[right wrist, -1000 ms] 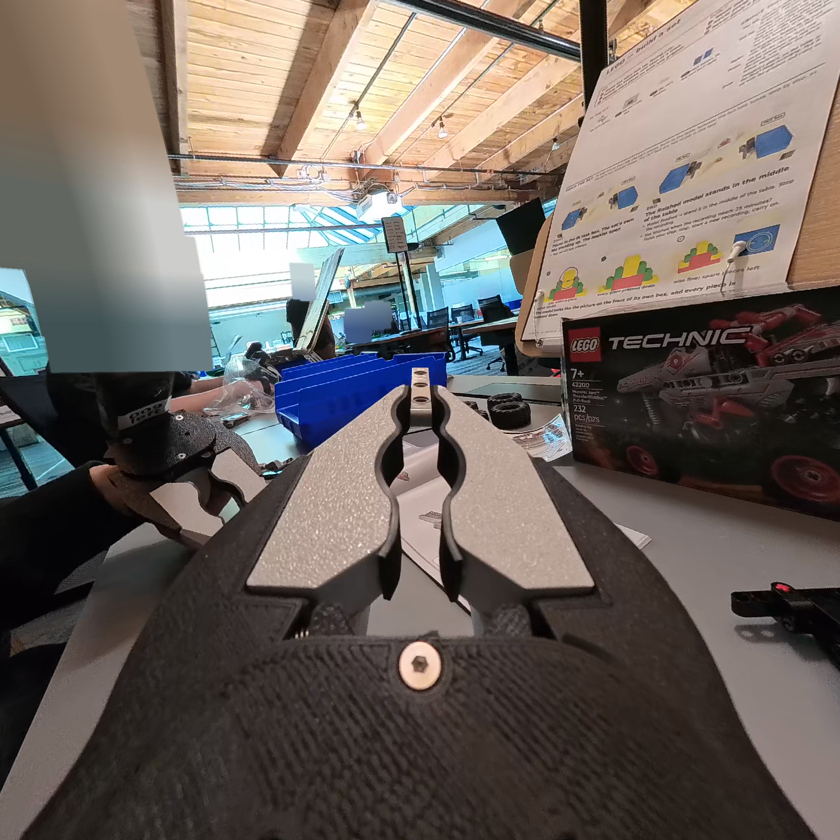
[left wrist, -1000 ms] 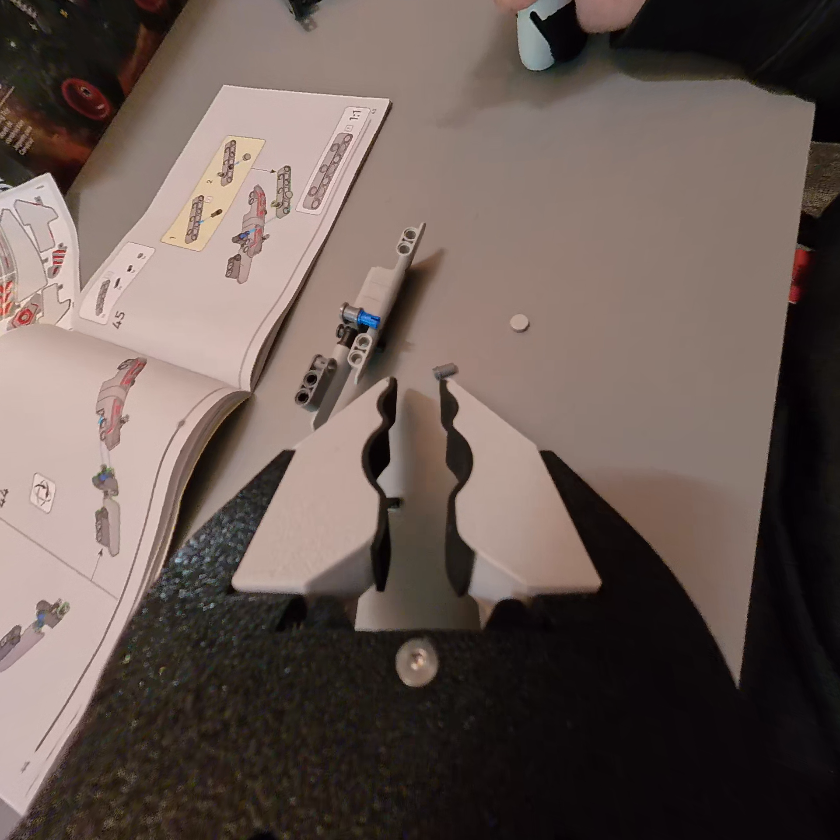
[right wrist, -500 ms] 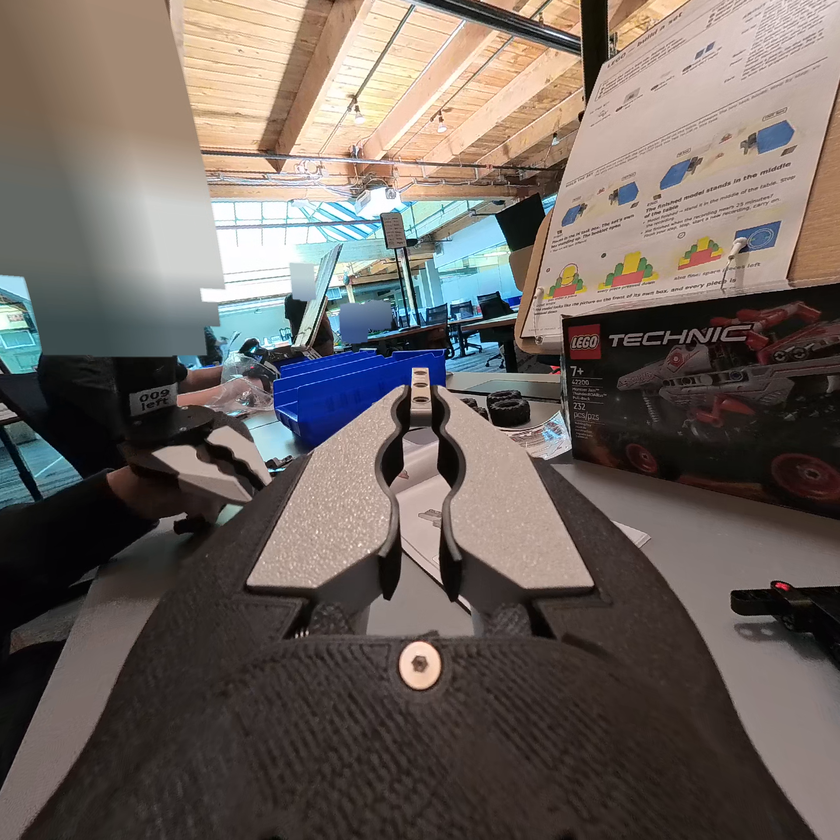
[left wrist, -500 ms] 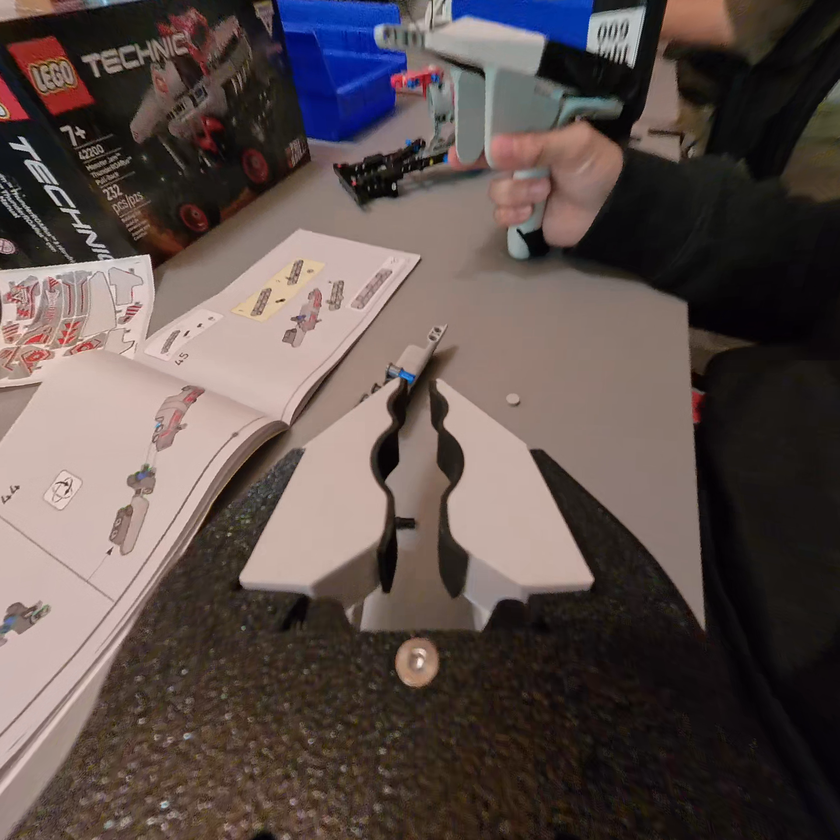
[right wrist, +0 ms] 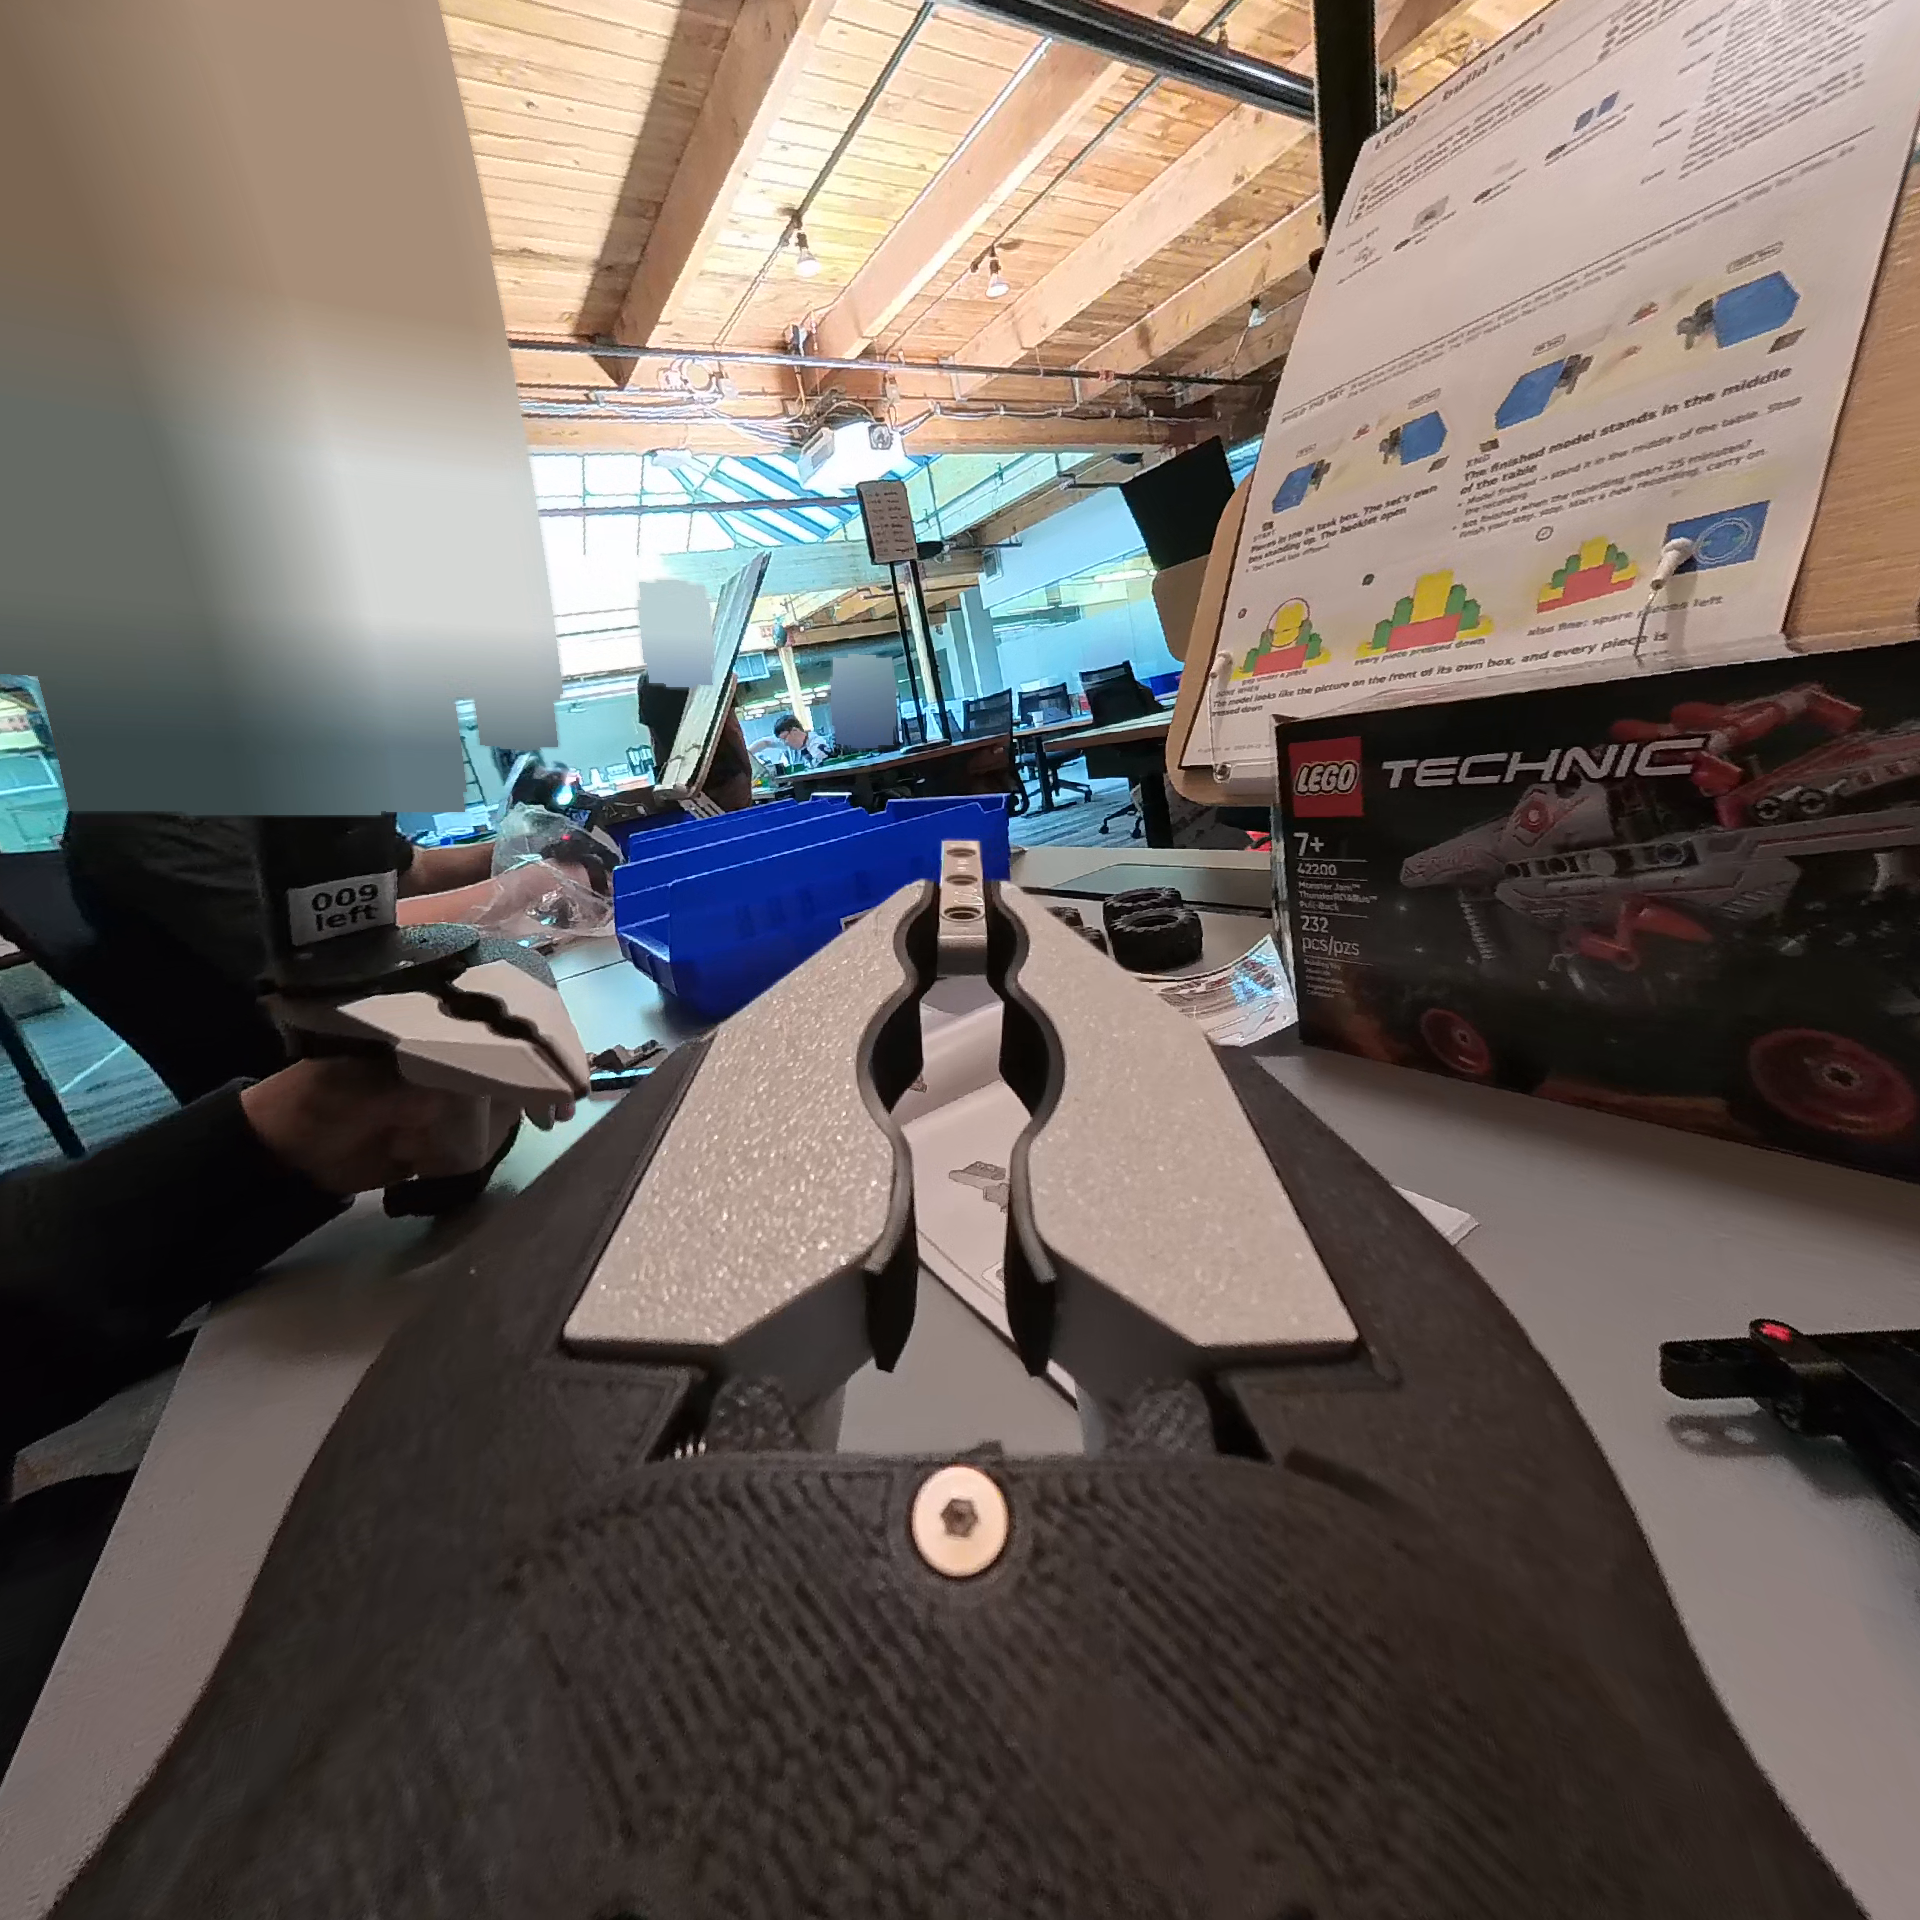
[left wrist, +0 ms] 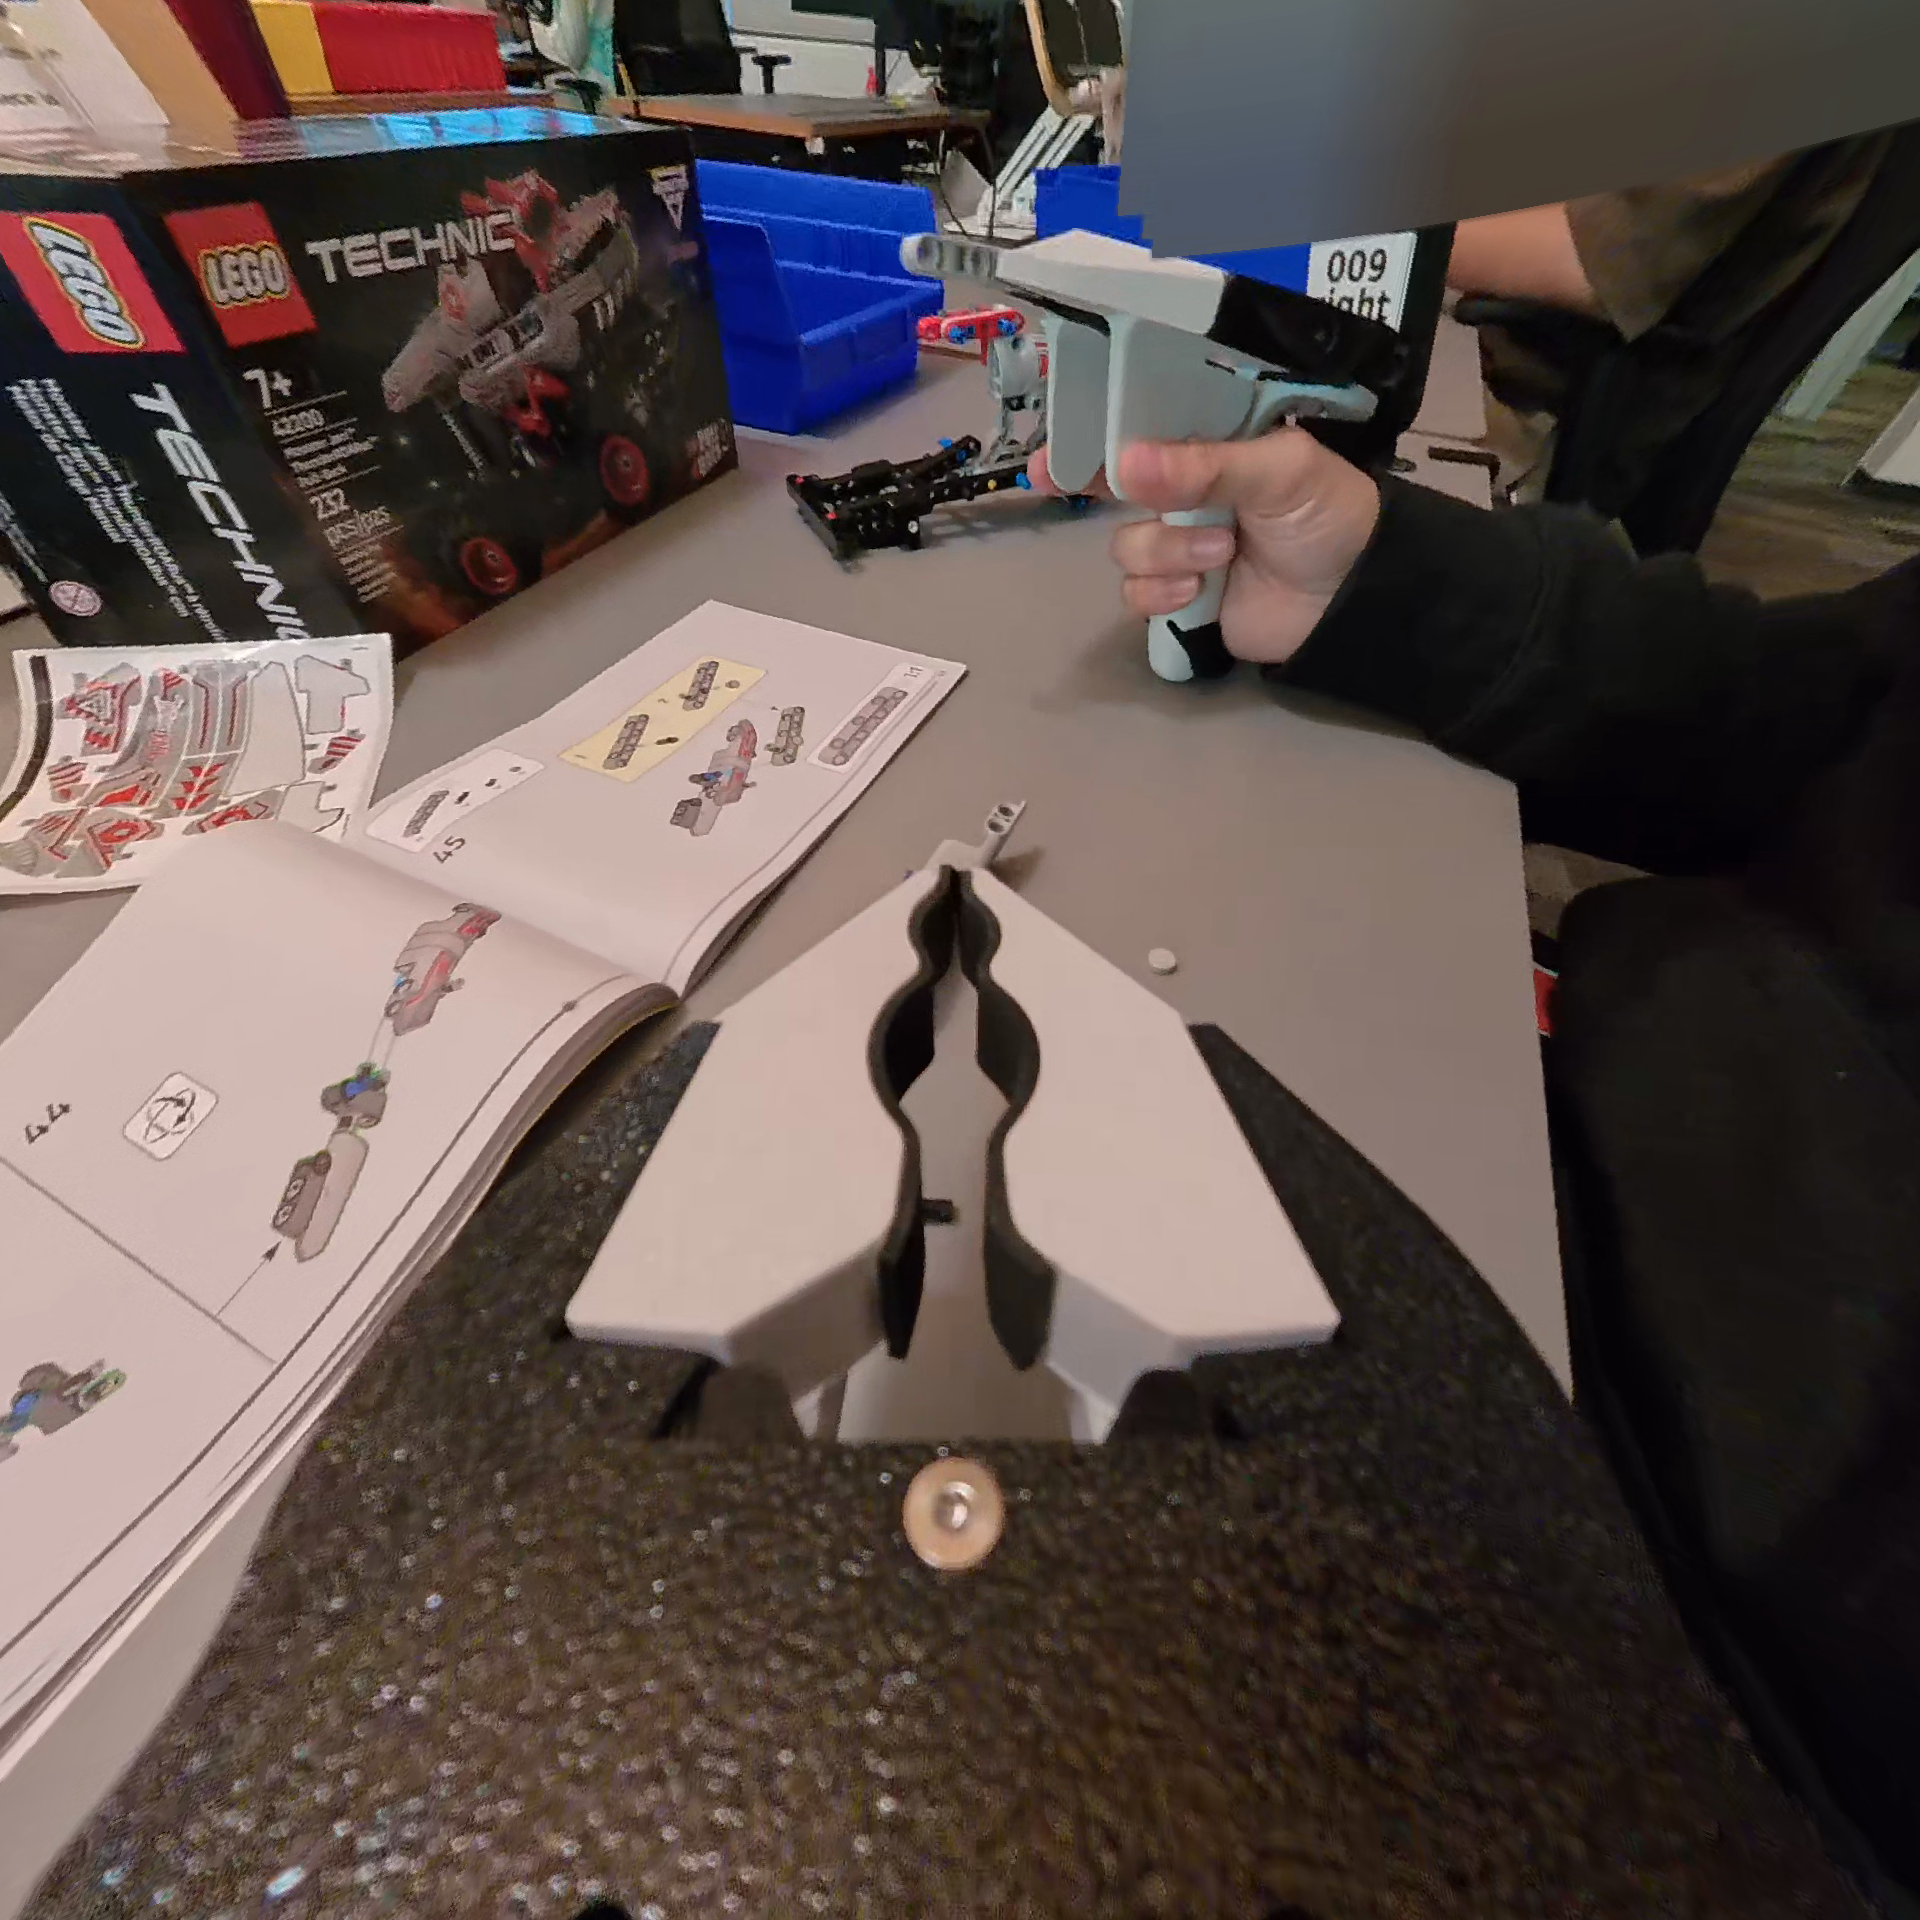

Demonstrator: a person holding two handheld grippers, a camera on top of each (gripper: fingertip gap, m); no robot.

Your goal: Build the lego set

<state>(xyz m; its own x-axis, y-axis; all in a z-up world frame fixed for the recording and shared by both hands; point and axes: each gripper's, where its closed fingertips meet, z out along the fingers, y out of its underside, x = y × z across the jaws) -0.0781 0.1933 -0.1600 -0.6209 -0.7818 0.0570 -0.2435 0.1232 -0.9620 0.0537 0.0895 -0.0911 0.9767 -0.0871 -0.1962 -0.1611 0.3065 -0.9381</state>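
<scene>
My right gripper [right wrist: 961, 894] is shut on a light grey beam with holes [right wrist: 961, 906], held level above the table; it also shows in the left wrist view [left wrist: 992, 260] with the beam [left wrist: 940, 255] sticking out of its tips. My left gripper [left wrist: 951, 883] is shut and empty, held above the table; it also shows in the right wrist view [right wrist: 561, 1075]. A grey sub-assembly [left wrist: 1000, 821] lies on the table just beyond the left tips, mostly hidden by them. The open instruction booklet [left wrist: 520, 883] lies to its left.
A black chassis [left wrist: 894, 499] lies at the back, also at the right in the right wrist view [right wrist: 1808, 1382]. The set's box [left wrist: 416, 395], a sticker sheet [left wrist: 177, 758], blue bins [left wrist: 821, 312] and tyres [right wrist: 1153, 925] stand around. A small round grey piece [left wrist: 1162, 960] lies right of my left gripper. The left gripper's tips are roughly 20 centimeters from the right gripper's.
My left gripper has tilted up and back from the table and its jaws have closed. The right gripper has stayed still with the beam.
</scene>
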